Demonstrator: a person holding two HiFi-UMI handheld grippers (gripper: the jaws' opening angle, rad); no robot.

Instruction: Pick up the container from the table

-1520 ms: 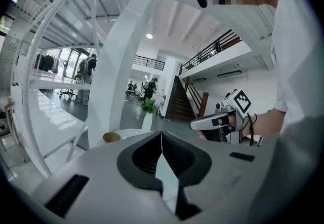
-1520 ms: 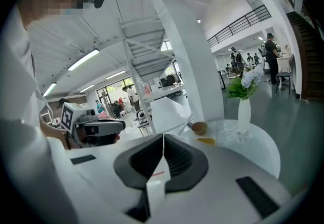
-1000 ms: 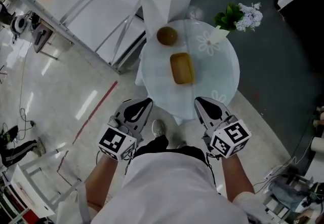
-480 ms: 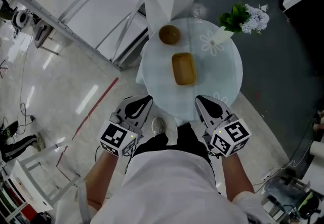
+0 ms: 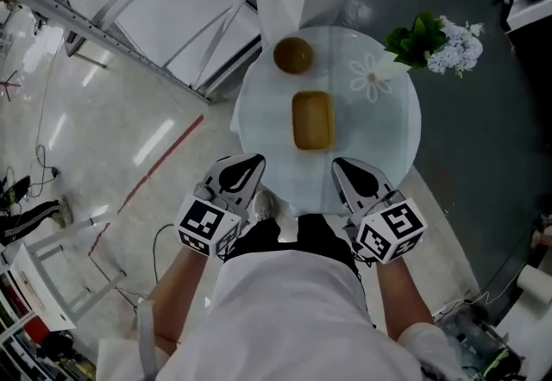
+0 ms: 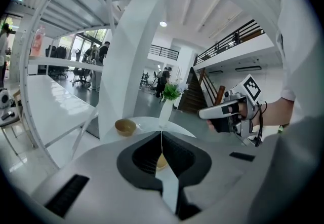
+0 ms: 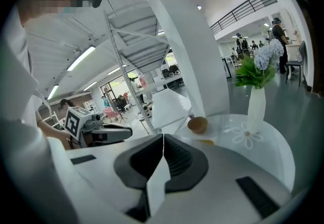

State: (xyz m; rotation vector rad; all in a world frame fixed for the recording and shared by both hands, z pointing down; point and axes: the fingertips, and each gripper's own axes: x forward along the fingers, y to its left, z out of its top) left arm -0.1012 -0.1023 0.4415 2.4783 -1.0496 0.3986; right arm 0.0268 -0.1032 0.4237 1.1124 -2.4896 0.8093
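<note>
Task not started. Container (image 5: 312,121), a shallow yellow-brown rectangle, sits untouched in the middle of the round table (image 5: 390,134). Round brown bowl (image 5: 293,54) is beyond it, apart from it. Vase (image 5: 385,67) with flowers is at the table's far right edge.

Left gripper (image 5: 247,171) and right gripper (image 5: 348,172) are both at the near edge of the table, short of the container, one to each side. Both gripper views show the jaws pressed together with nothing between them.

In the left gripper view a yellowish patch behind the jaw tips is probably the container (image 6: 161,162), mostly hidden. Right gripper view shows only a thin sliver of it (image 7: 205,141) in front of the bowl (image 7: 197,124).

Left to do: part the jaws, reach in, clamp the container, lift.
</note>
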